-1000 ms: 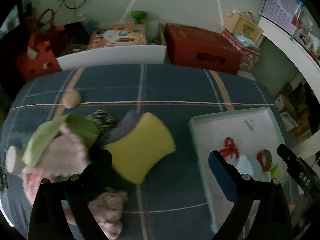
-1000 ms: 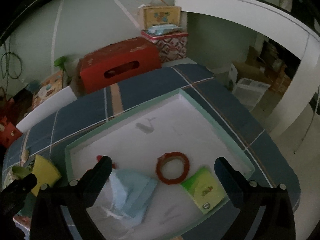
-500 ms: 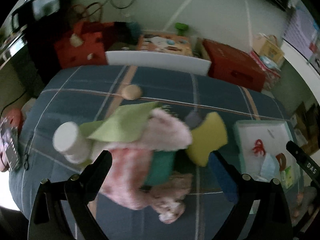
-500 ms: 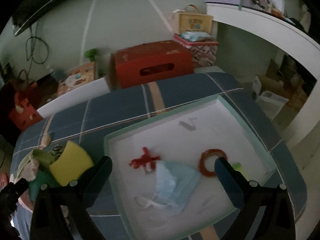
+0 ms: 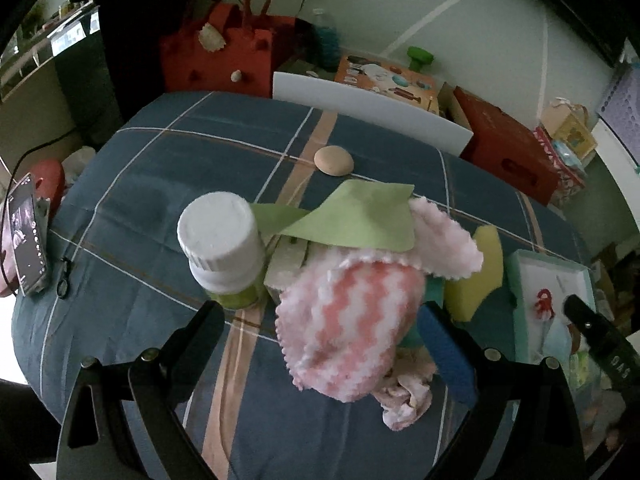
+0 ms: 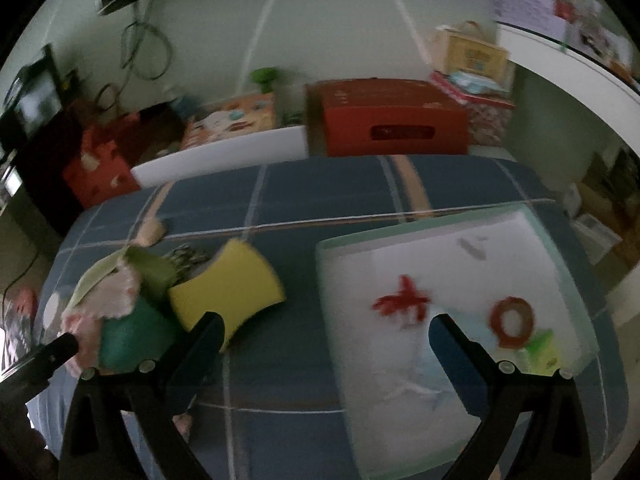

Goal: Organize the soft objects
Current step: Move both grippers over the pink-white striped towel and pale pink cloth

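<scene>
A pile of soft things lies on the blue plaid cloth: a pink-and-white cloth [image 5: 348, 312], a light green cloth [image 5: 356, 216], a yellow sponge [image 5: 478, 272] and a crumpled pink rag [image 5: 404, 396]. My left gripper [image 5: 324, 330] is open, just in front of and around the pink cloth. My right gripper [image 6: 324, 334] is open and empty, above the bare cloth between the yellow sponge [image 6: 228, 292] and the white tray [image 6: 332, 280]. The tray holds a red tie [image 6: 402, 304], a red ring [image 6: 512, 322] and a pale blue mask [image 6: 444, 372].
A white-capped bottle [image 5: 222, 248] stands at the pile's left. A tan round pad [image 5: 334, 161] lies farther back. Red boxes [image 6: 386, 118], a red bag [image 5: 218, 56] and a white board [image 5: 368, 106] line the far edge. A phone [image 5: 26, 236] lies at the left edge.
My left gripper has swung left and closer to the pile, so the pink cloth now fills the gap between its fingers. My right gripper has swung left, off the tray, toward the sponge.
</scene>
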Available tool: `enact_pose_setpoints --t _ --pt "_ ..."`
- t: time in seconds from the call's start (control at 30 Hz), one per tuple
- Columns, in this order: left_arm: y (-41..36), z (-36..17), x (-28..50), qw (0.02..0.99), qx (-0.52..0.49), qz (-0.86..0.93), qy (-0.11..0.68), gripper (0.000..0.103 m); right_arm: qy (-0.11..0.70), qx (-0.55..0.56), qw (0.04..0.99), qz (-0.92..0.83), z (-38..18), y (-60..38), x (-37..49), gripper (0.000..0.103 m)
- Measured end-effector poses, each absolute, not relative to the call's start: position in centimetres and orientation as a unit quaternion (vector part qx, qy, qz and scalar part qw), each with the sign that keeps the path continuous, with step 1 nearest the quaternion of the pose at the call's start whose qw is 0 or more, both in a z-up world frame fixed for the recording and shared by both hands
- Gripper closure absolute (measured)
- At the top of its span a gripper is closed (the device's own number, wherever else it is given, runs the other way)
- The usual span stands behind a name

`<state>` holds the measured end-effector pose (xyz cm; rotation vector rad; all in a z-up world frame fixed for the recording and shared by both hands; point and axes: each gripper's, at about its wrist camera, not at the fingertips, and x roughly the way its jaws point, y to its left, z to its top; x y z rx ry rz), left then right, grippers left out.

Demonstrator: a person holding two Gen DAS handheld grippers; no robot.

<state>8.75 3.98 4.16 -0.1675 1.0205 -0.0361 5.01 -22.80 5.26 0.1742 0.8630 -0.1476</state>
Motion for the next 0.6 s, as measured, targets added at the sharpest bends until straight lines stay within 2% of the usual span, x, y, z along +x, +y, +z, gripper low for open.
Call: enact_pose_setpoints --t 0.6 --pt "5.5 2.1 8.0 0.856 -0.119 -0.045 0.502 0.006 0.483 0.018 0.875 0.034 0.4 -12.7 5.0 0.000"
